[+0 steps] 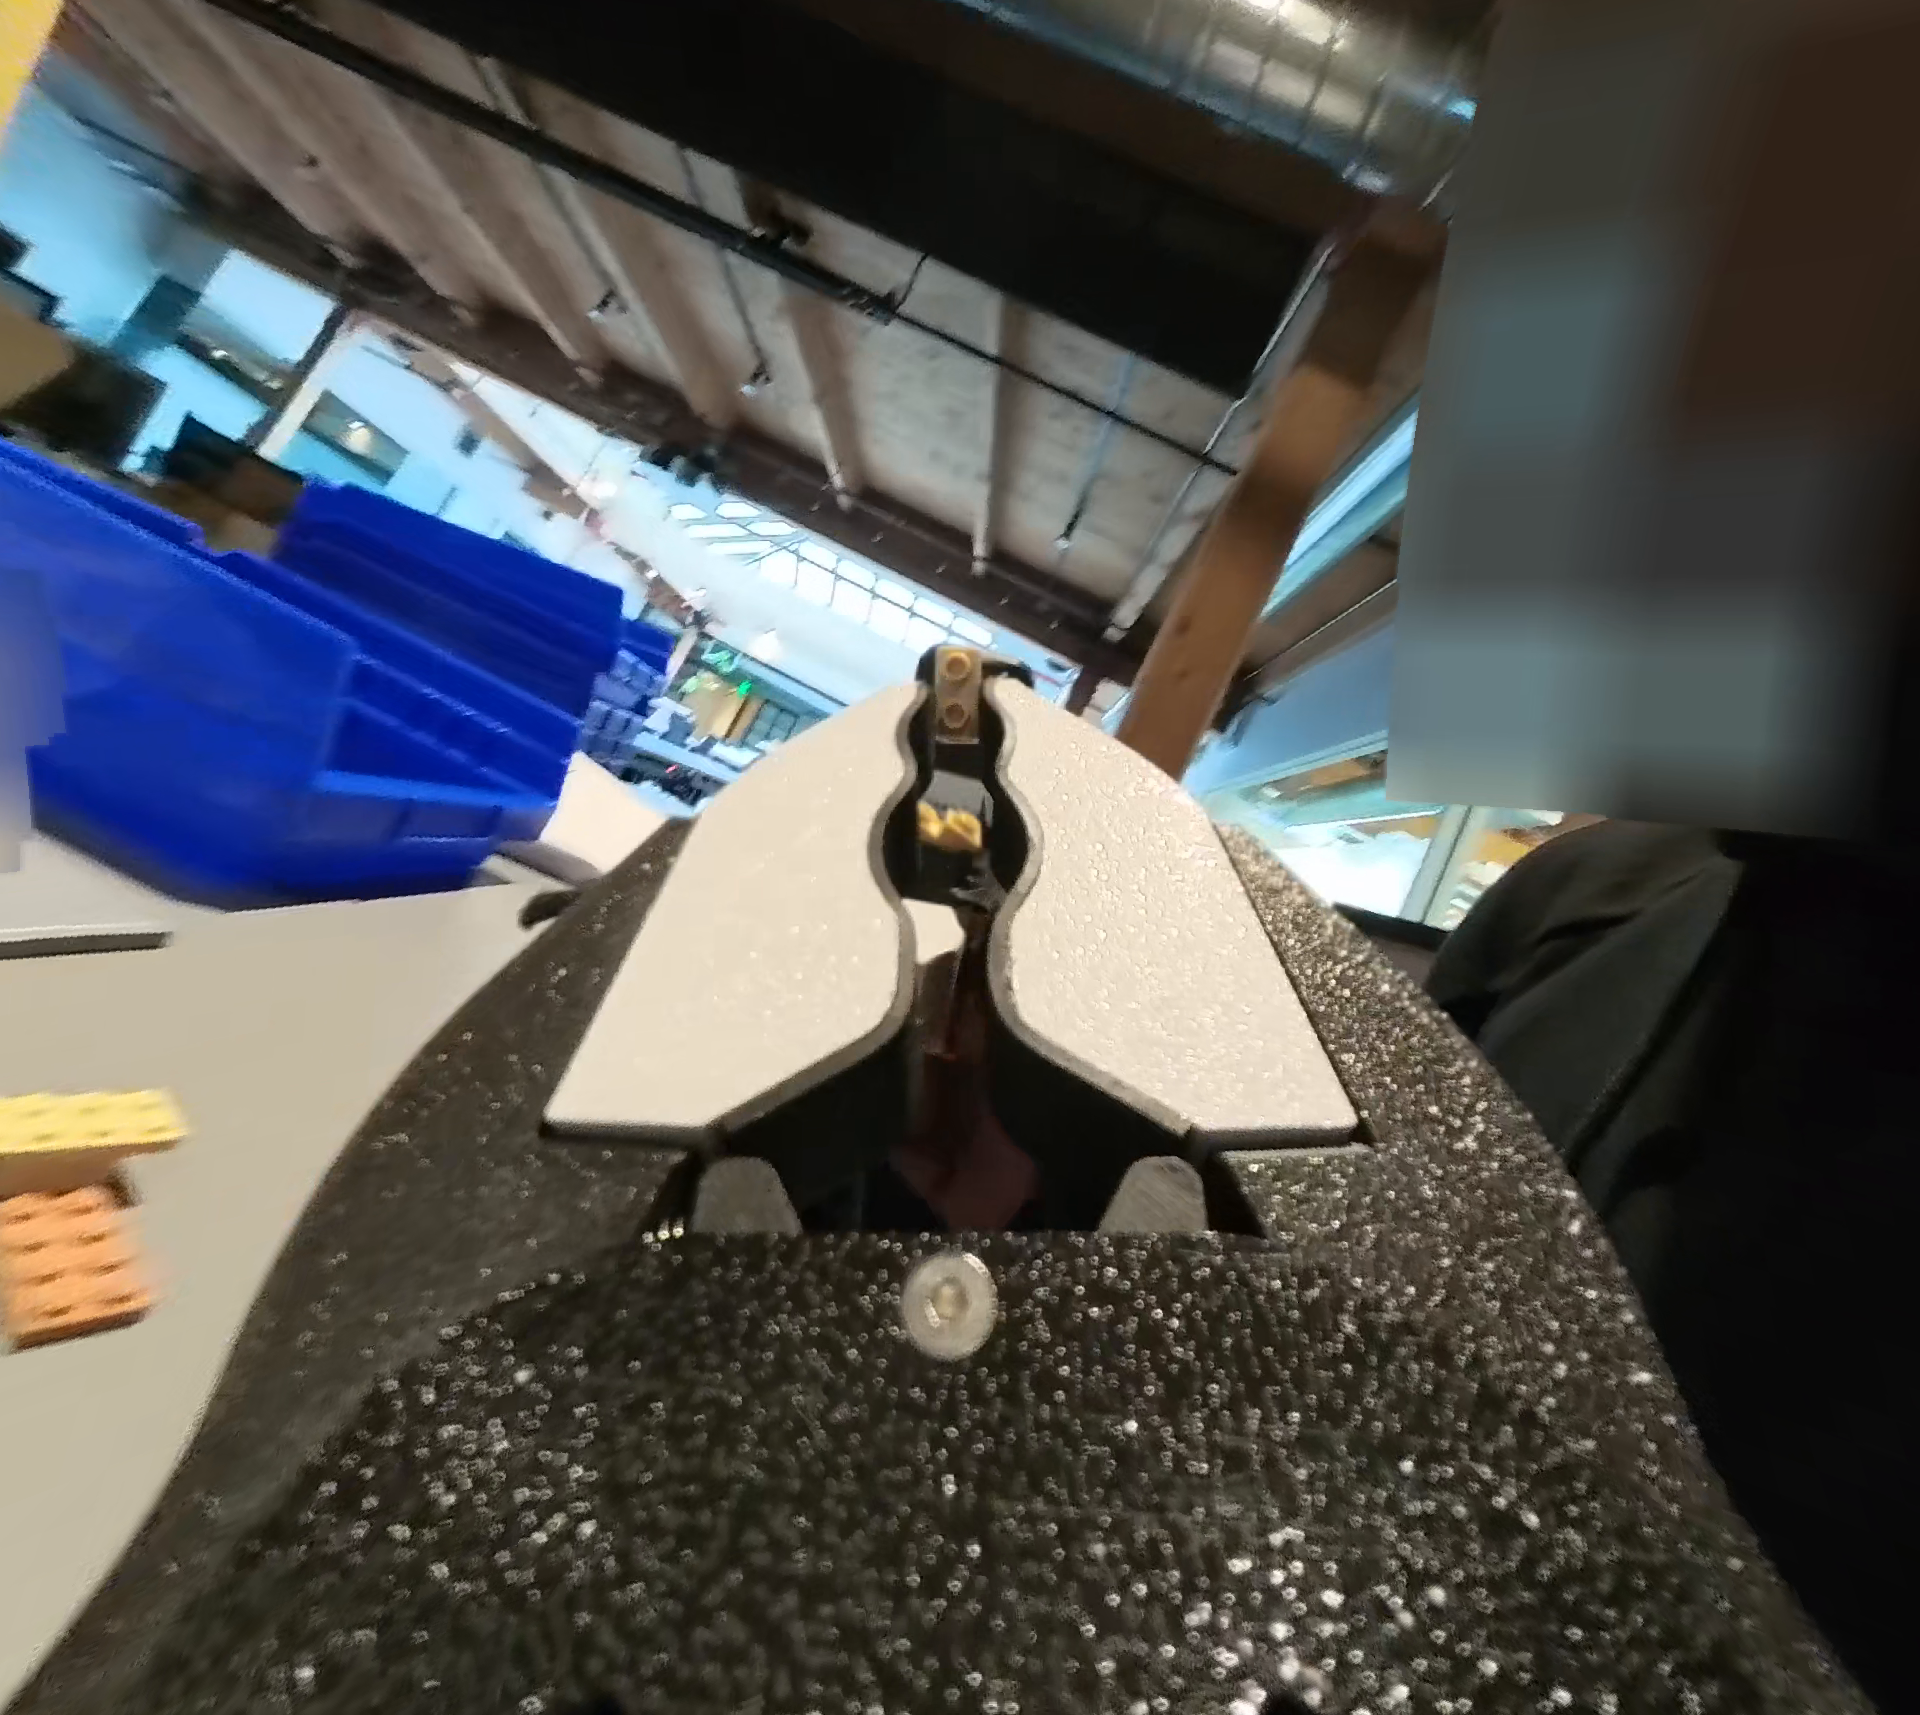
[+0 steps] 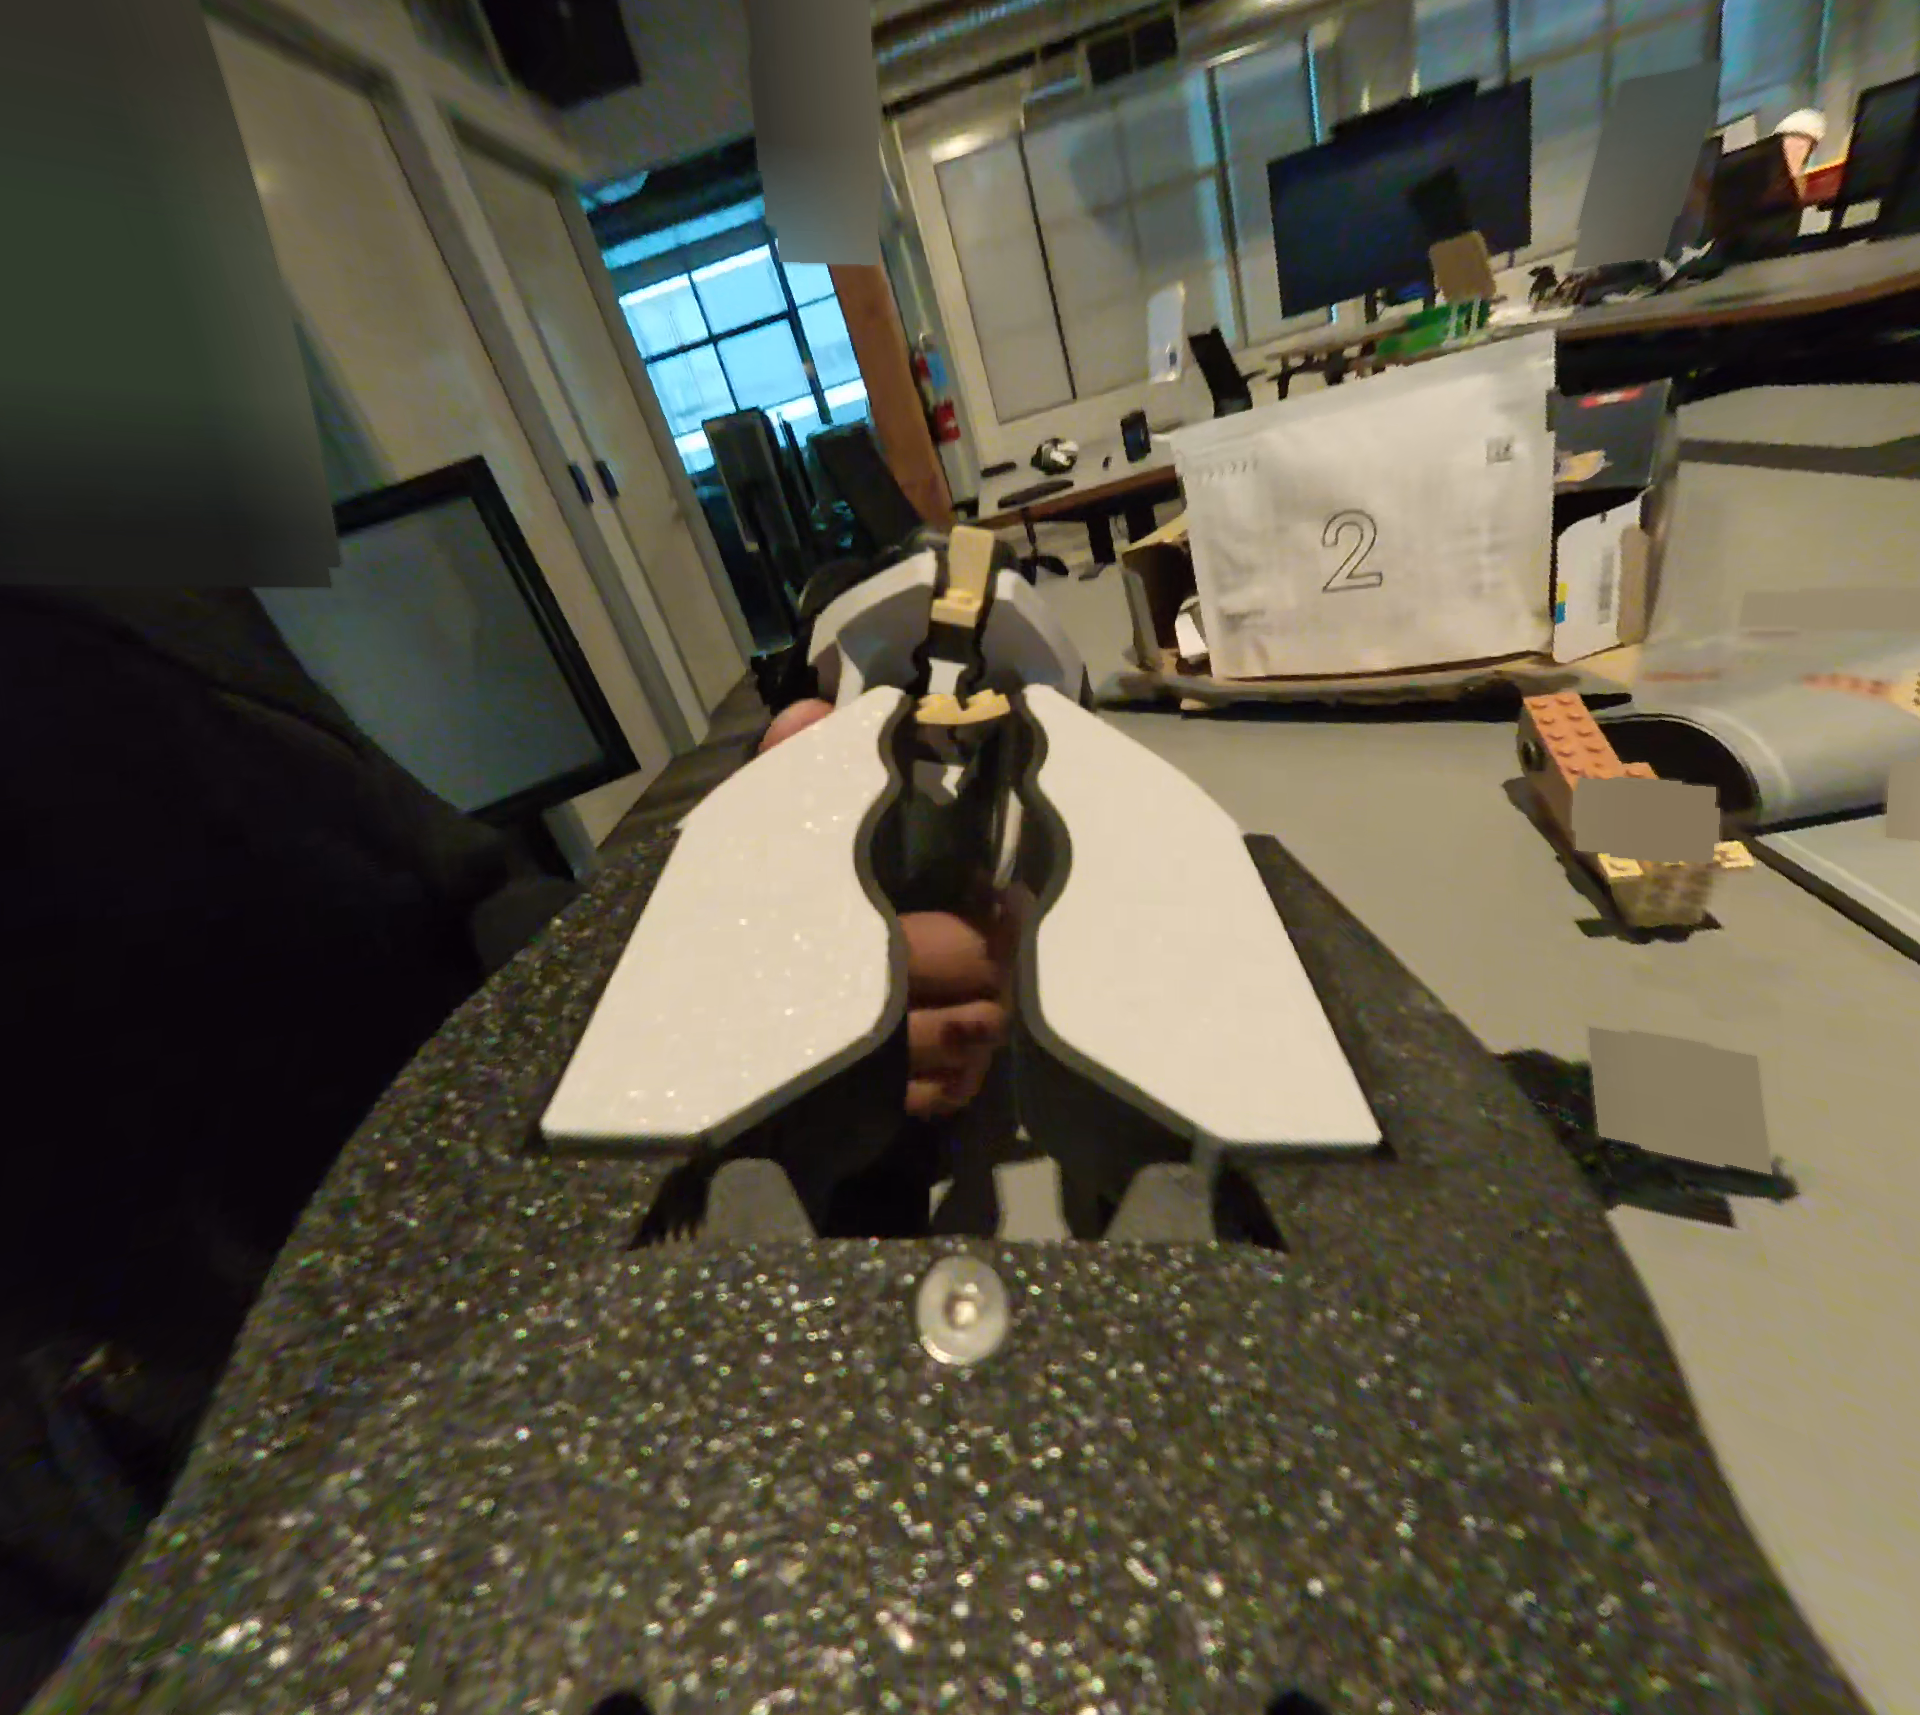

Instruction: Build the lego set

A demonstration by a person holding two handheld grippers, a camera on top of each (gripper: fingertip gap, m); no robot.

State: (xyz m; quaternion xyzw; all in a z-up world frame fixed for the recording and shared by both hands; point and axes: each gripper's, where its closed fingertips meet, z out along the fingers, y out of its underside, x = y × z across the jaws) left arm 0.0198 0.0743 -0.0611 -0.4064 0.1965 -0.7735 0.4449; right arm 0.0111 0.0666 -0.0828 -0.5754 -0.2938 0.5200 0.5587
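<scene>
So both grippers are up off the table (image 2: pixel 1299 792), tips facing each other, each pinching a small lego piece: the left gripper (image 1: pixel 958 709) has one piece (image 1: pixel 956 697), the right gripper (image 2: pixel 961 709) another piece (image 2: pixel 958 707), with the left one just behind it. A brick stack (image 2: pixel 1600 792) sits on the table off to the right, white bag (image 2: pixel 1371 522) behind that near the far edge. Bins (image 1: pixel 312 678) along the opposite edge.
</scene>
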